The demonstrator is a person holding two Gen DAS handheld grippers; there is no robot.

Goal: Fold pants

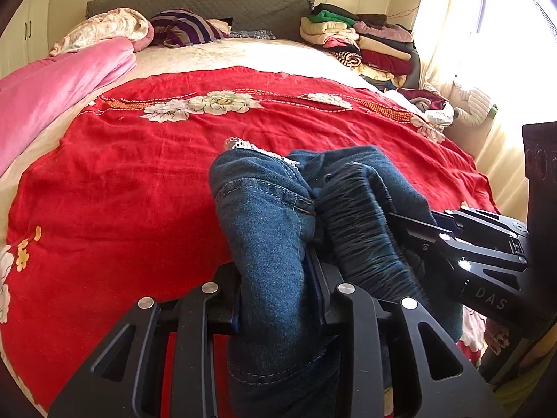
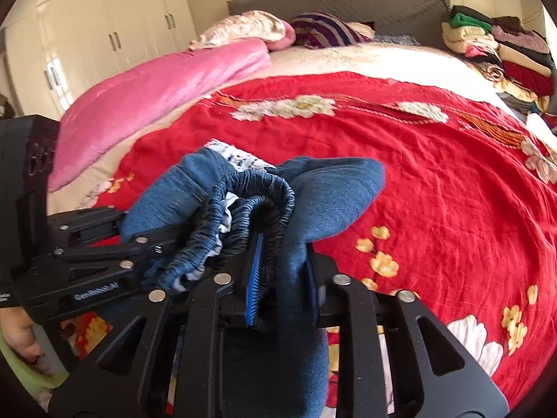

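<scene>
Blue denim pants (image 1: 271, 230) with an elastic waistband (image 2: 243, 205) and white lace trim are held up above a bed covered by a red flowered spread (image 1: 139, 174). My left gripper (image 1: 278, 299) is shut on one part of the denim; in the right wrist view it (image 2: 146, 244) comes in from the left at the waistband. My right gripper (image 2: 282, 285) is shut on the denim beside the waistband; in the left wrist view it (image 1: 410, 230) comes in from the right. The two grippers are close together. The rest of the pants hangs below, out of sight.
A pink quilt (image 2: 146, 97) lies along the bed's left side. Pillows (image 1: 188, 28) lie by the grey headboard. A pile of folded clothes (image 1: 365, 41) sits at the far right. A curtained window (image 1: 487, 35) is on the right, white wardrobes (image 2: 87, 41) on the left.
</scene>
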